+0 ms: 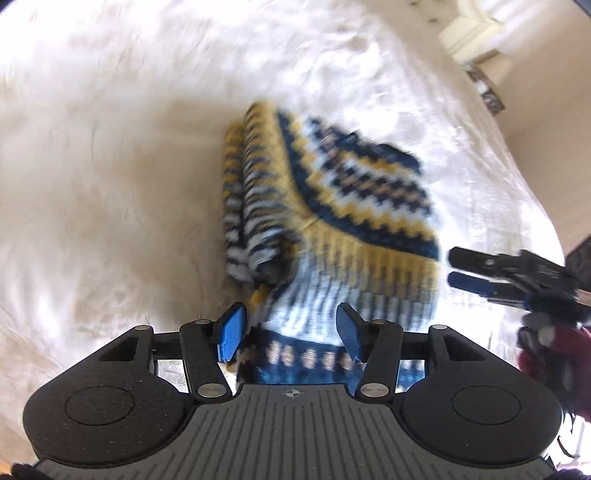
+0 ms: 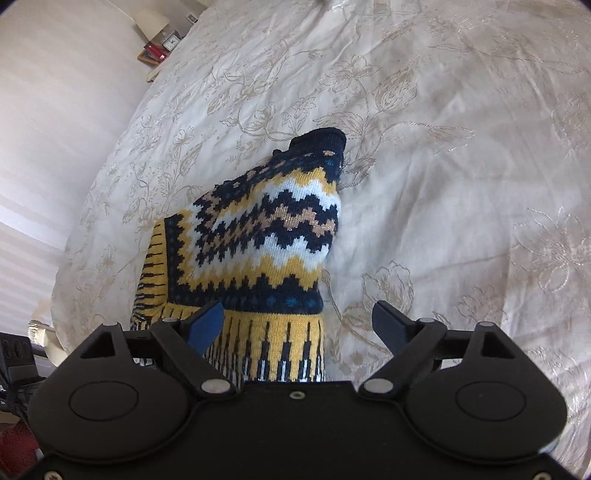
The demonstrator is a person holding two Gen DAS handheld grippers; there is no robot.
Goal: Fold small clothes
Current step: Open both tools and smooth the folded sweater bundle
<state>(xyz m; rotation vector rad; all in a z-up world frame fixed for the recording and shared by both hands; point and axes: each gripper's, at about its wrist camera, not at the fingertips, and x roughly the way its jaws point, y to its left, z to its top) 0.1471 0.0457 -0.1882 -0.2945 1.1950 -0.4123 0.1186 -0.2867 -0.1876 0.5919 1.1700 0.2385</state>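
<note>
The left gripper's (image 1: 291, 334) two fingers (image 1: 232, 330), faced with ribbed blue pads, stand partly apart with knit between them; whether the pads press on it cannot be told, as the view is blurred. The right gripper's (image 2: 297, 326) two fingers (image 2: 207, 325) are spread wide: the left pad lies against the knit, the right one (image 2: 391, 326) stands clear over the cover. Both grippers are black, with round pivot housings and metal pins, and point steeply down.

One sweater (image 2: 258, 236) lies bunched on the bed, its hem reaching back under both grippers. It is a chunky knit in navy, yellow, white and tan zigzag bands, with a ribbed navy collar (image 2: 321, 138) at 12 o'clock in the right view and a striped yellow hem at 6. In the left view, the right gripper (image 1: 465, 275) enters at 3 o'clock beside the sweater (image 1: 325, 206).

The cover (image 2: 461, 184) is cream, smooth, embroidered with flowers. One lamp (image 2: 149, 20) stands at 11 o'clock.
</note>
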